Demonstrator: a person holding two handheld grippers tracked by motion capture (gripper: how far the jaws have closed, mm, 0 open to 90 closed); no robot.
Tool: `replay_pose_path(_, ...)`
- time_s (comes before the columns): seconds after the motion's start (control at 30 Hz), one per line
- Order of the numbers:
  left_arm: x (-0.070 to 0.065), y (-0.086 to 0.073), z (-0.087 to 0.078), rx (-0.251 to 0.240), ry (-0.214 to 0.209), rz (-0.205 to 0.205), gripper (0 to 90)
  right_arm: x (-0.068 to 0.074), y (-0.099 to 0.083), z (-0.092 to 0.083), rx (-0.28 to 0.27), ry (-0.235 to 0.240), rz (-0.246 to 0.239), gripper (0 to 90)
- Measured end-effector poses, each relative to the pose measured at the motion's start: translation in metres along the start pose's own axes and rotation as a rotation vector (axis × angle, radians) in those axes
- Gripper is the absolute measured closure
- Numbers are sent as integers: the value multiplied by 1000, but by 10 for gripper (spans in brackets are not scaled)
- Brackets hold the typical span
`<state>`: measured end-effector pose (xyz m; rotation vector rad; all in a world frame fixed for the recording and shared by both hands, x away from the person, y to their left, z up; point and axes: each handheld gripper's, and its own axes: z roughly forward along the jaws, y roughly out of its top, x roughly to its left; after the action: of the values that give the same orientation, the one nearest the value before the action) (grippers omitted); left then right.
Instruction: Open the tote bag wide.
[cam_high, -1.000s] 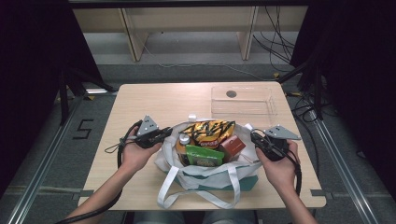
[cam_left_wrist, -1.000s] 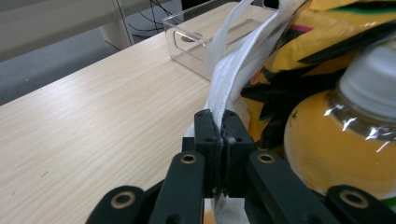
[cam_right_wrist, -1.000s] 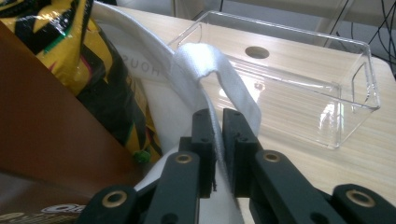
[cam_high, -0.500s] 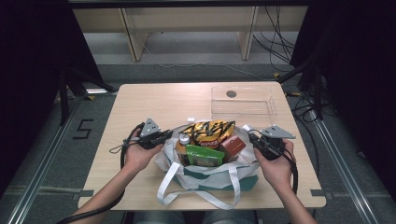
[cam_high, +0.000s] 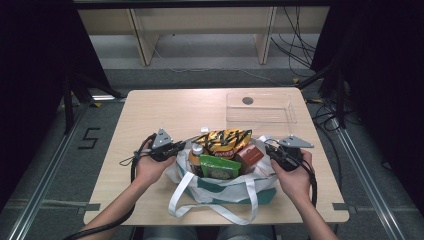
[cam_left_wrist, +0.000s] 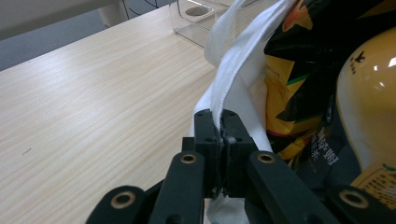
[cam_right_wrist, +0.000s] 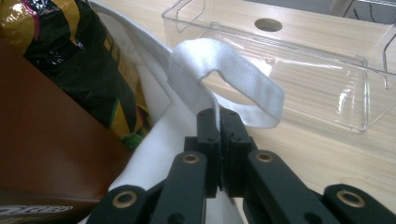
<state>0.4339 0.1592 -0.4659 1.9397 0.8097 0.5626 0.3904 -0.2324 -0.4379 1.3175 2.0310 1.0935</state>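
Observation:
A white and green tote bag (cam_high: 220, 187) stands at the near middle of the table, packed with snacks. Inside are a yellow and black chip bag (cam_high: 225, 140), a green packet (cam_high: 219, 166), a brown box (cam_high: 249, 157) and a bottle (cam_high: 197, 150). My left gripper (cam_high: 176, 148) is shut on the bag's left rim; its jaws (cam_left_wrist: 220, 122) pinch the white cloth (cam_left_wrist: 233, 79) beside the yellow bottle (cam_left_wrist: 373, 93). My right gripper (cam_high: 270, 150) is shut on the right rim; its jaws (cam_right_wrist: 219, 119) clamp the cloth (cam_right_wrist: 154, 154) just below a looped strap (cam_right_wrist: 233, 65).
A clear plastic tray (cam_high: 260, 107) lies at the far right of the wooden table (cam_high: 165, 110), close behind the right gripper (cam_right_wrist: 303, 60). The bag's white handles (cam_high: 210, 210) hang over the near side. Bare table lies to the left and behind the bag.

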Motion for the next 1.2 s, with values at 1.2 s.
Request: replay_pose_path(1.2, 3, 18, -30, -99, 67, -2, 572, -3, 20, -29, -136, -20, 31, 647)
